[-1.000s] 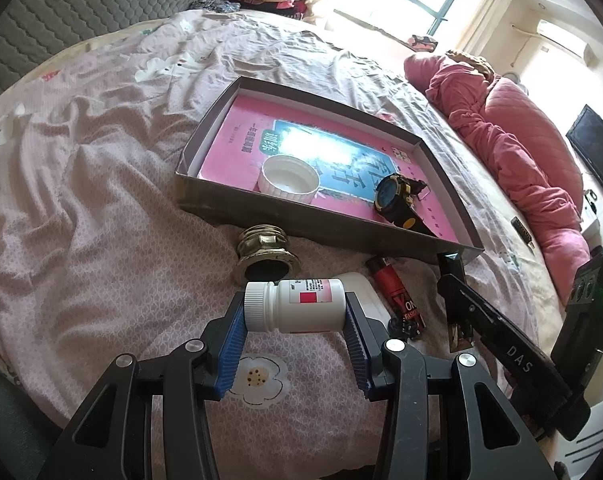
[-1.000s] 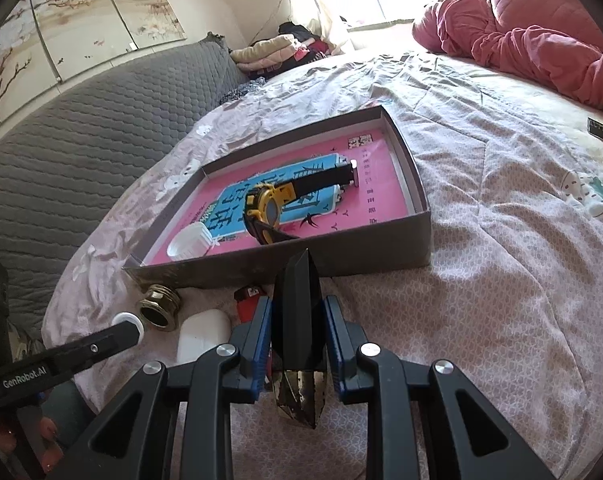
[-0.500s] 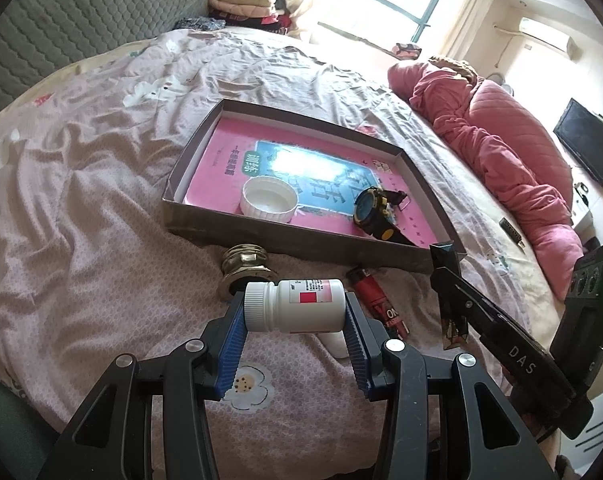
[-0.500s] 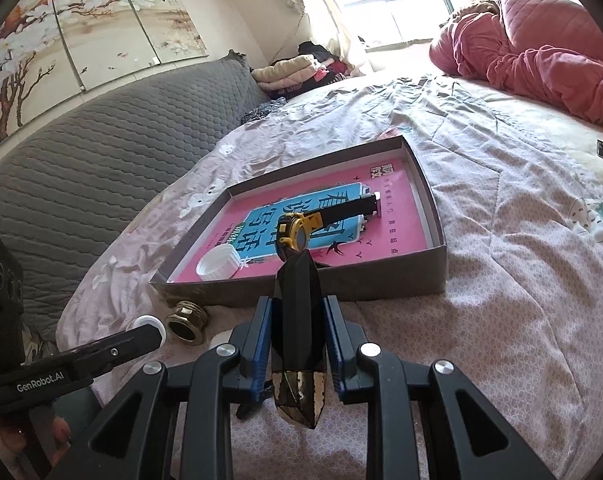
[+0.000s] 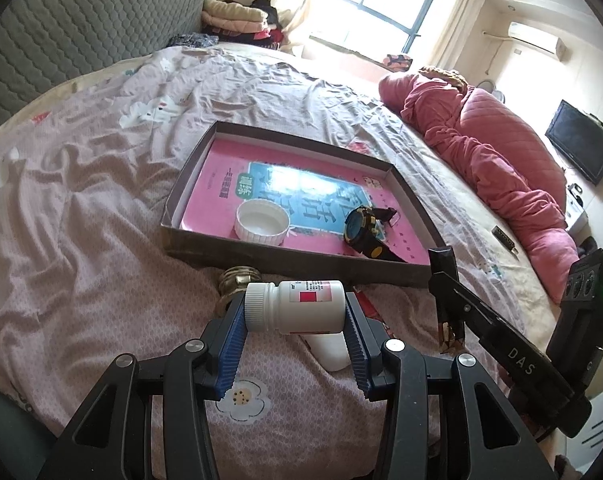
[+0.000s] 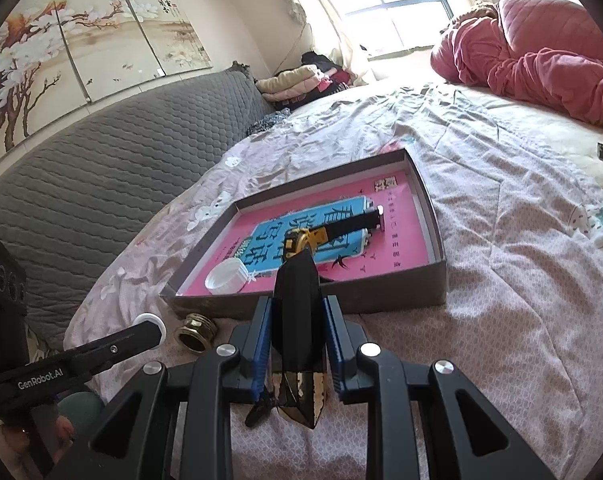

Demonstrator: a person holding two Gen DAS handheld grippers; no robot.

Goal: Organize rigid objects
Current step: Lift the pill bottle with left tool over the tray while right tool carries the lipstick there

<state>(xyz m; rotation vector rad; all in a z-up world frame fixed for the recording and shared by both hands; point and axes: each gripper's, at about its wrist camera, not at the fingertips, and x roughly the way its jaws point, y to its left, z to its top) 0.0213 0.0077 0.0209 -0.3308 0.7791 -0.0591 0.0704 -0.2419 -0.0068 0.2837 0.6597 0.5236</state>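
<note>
Left gripper (image 5: pixel 295 316), pads closed on a white pill bottle (image 5: pixel 295 307) held sideways, ribbed cap to the left, its label bearing a red square with text too small to read; just beyond it on the bed (image 5: pixel 81 240) stands a brass fitting (image 5: pixel 237 278); under the bottle lies a white case (image 5: pixel 329 350), with a red object (image 5: pixel 367 304) partly hidden beside it. Right gripper (image 6: pixel 297 332), pads closed on a black faceted object (image 6: pixel 297 312) whose near tip is gold and worn; the same object shows in the left view as a dark upright piece (image 5: pixel 445 280) on an arm printed "DAS"; the left gripper's arm, seen from the right view, reads "GenRobot.AI". Past both grippers rests a shallow brown box (image 5: pixel 411 200) lined by a pink booklet (image 6: pixel 401 232) with a blue panel of large Chinese characters; inside lie a white lid (image 5: pixel 261 229), open side up, near the front wall, and a black-and-yellow watch (image 5: pixel 363 234) to its right, apart from it. Farther off: a pink quilt (image 5: pixel 501 160), a grey padded headboard (image 6: pixel 121 160), and a wall painting (image 6: pixel 81 48) of blossoms.
</note>
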